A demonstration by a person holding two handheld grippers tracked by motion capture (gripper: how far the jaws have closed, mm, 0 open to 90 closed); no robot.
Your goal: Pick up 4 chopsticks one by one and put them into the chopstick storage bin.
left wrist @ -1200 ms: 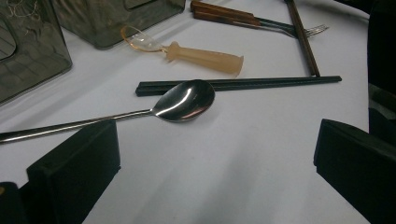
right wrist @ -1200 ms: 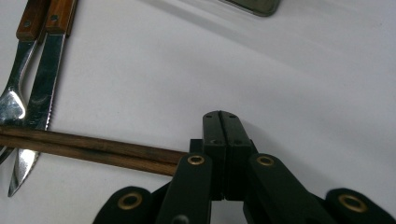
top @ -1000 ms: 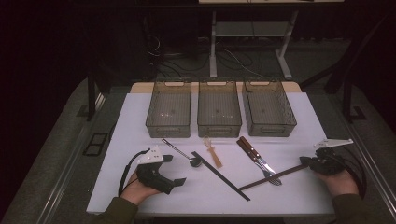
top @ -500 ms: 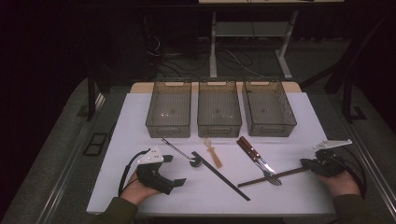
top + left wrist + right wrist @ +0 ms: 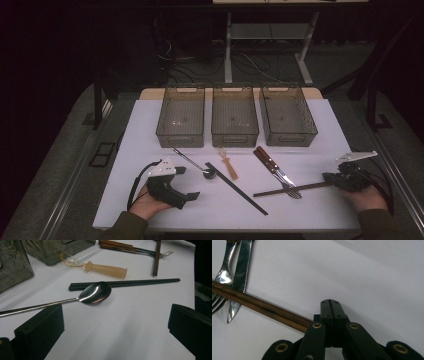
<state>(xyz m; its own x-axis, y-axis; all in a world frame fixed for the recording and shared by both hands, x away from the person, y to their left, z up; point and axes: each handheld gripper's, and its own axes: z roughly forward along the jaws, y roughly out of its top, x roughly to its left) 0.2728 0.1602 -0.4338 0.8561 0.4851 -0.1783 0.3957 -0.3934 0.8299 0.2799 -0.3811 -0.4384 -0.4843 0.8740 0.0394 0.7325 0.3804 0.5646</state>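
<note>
The right gripper (image 5: 334, 181) is closed, its jaws pressed together beside the end of the brown chopsticks (image 5: 292, 189), which lie across the fork (image 5: 288, 183) and knife (image 5: 239, 275). The left gripper (image 5: 189, 183) rests open before the spoon (image 5: 93, 293), whose bowl lies on the black chopsticks (image 5: 140, 282). Three bins (image 5: 235, 134) stand behind.

no readable text, no labels, no brand marks, no numbers, no signs anywhere on the table, bins or cutlery
</note>
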